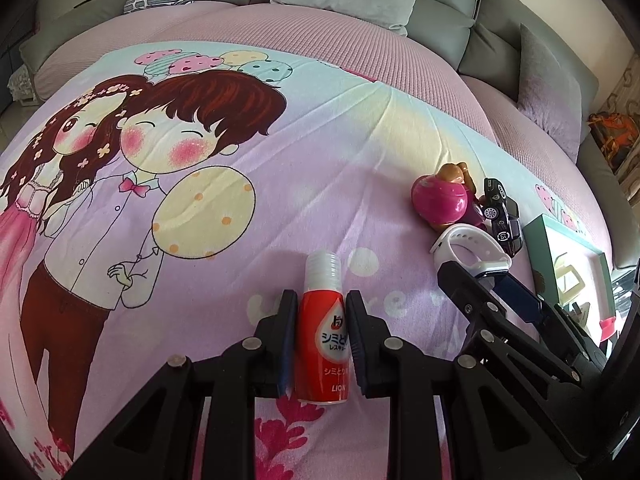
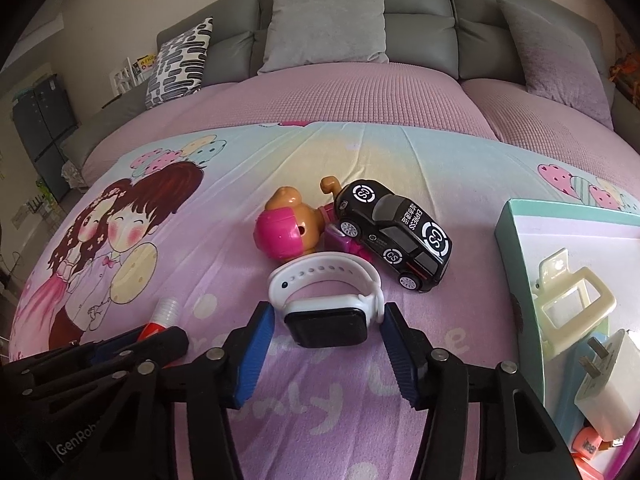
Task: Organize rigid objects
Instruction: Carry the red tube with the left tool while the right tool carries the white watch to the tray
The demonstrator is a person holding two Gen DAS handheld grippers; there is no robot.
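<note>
In the left wrist view the left gripper [image 1: 322,316] pinches a red bottle [image 1: 322,336] lying between its pads, while in the right wrist view the right gripper [image 2: 326,326] stands spread around a white smartwatch [image 2: 326,300], pads apart from it.

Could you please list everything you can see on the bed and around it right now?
Small bottle: one, red with clear cap, lying between the left gripper's pads.
Smartwatch: one, white band, black face, between the right gripper's fingers, untouched.
Toy car: one, black, behind the watch.
Toy figure: one, pink and brown, left of the car.
Box: one, teal-edged, at right, holding a cream clip and white plug.
Cushions: several, grey, on the sofa.
Left gripper: shut on the bottle.
Right gripper: open.
</note>
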